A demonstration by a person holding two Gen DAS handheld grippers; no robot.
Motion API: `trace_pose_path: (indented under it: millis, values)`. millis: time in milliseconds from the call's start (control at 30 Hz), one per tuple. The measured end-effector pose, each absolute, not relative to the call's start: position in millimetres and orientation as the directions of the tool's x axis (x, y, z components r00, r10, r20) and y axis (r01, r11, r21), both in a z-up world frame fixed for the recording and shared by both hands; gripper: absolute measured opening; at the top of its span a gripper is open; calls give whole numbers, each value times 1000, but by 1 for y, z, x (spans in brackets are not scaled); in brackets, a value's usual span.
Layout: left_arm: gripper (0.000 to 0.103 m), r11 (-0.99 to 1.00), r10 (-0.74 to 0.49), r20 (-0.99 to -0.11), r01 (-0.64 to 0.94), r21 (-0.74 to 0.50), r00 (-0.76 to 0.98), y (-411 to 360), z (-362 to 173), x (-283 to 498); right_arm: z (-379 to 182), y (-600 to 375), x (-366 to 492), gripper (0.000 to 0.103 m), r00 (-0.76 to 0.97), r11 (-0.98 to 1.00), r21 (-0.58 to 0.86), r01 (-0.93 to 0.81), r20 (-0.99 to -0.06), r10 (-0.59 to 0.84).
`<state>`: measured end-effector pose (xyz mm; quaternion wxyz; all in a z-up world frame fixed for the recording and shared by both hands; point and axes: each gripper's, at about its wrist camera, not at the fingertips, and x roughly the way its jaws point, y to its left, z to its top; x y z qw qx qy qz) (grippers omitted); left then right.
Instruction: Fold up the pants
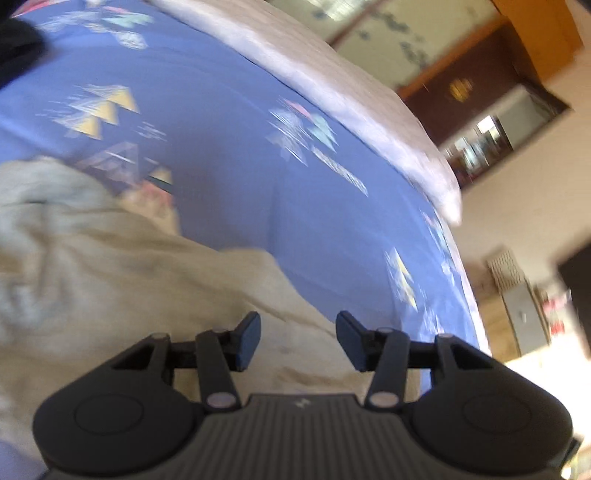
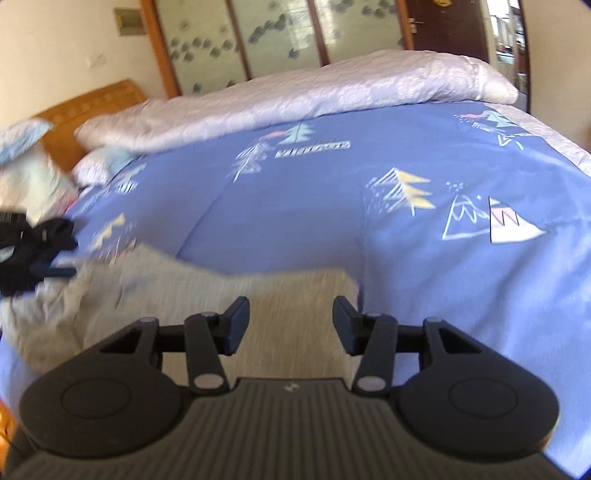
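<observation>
Beige pants (image 1: 110, 266) lie rumpled on a blue patterned bedsheet (image 1: 229, 122). In the left wrist view they fill the lower left, and my left gripper (image 1: 298, 339) is open above their right part, holding nothing. In the right wrist view the pants (image 2: 207, 295) stretch from the left to a flat end under my right gripper (image 2: 290, 325), which is open and empty just above the fabric. Both views are motion-blurred.
A pale folded quilt (image 2: 295, 88) lies along the far side of the bed. Pillows (image 2: 26, 173) and a wooden headboard (image 2: 92, 99) are at the left. A black garment (image 2: 33, 240) lies left of the pants. A wardrobe (image 2: 280, 33) stands behind the bed.
</observation>
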<state>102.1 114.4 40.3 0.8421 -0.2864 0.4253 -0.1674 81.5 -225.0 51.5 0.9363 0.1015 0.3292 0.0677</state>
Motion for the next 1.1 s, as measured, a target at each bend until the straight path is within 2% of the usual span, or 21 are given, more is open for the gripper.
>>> trace_pose_path:
  millis: [100, 167, 200, 233, 267, 400, 467, 533, 567, 667, 967, 1100]
  values:
    - [45, 813, -523, -682, 59, -580, 512, 85, 14, 108, 42, -227, 105, 51, 756, 957, 284, -61, -613, 230]
    - [41, 857, -471, -736, 56, -512, 486, 72, -9, 110, 21, -228, 127, 50, 696, 960, 279, -29, -683, 220]
    - [34, 866, -463, -736, 76, -494, 494, 69, -16, 109, 6, -230, 138, 49, 656, 967, 255, -8, -728, 198]
    - [34, 873, -456, -733, 94, -478, 504, 67, -17, 106, -5, -235, 143, 45, 657, 968, 252, -9, -728, 196]
    - [34, 877, -451, -734, 101, -469, 507, 66, -16, 104, -6, -237, 141, 45, 680, 967, 254, -19, -705, 198]
    - [34, 866, -466, -737, 84, -492, 490, 71, -11, 104, 1, -226, 137, 47, 672, 981, 193, -33, -722, 165]
    - [37, 848, -487, -724, 66, -526, 488, 81, -5, 102, 5, -230, 131, 47, 674, 976, 215, -23, -718, 174]
    - [51, 839, -490, -702, 61, -541, 516, 96, 6, 95, 12, -243, 120, 51, 688, 956, 292, 3, -694, 210]
    - [53, 847, -471, -697, 56, -529, 541, 102, 10, 91, 14, -250, 113, 51, 699, 947, 321, 9, -680, 224]
    - [53, 852, -427, -666, 25, -523, 612, 141, 25, 75, 22, -265, 92, 52, 723, 930, 366, 26, -650, 235]
    - [55, 741, -231, -621, -278, -611, 749, 284, 34, 24, 15, -301, 69, 52, 716, 840, 527, 130, -636, 289]
    - [55, 712, -229, -623, -308, -631, 748, 298, 23, 19, 12, -297, 64, 52, 708, 806, 574, 145, -630, 320]
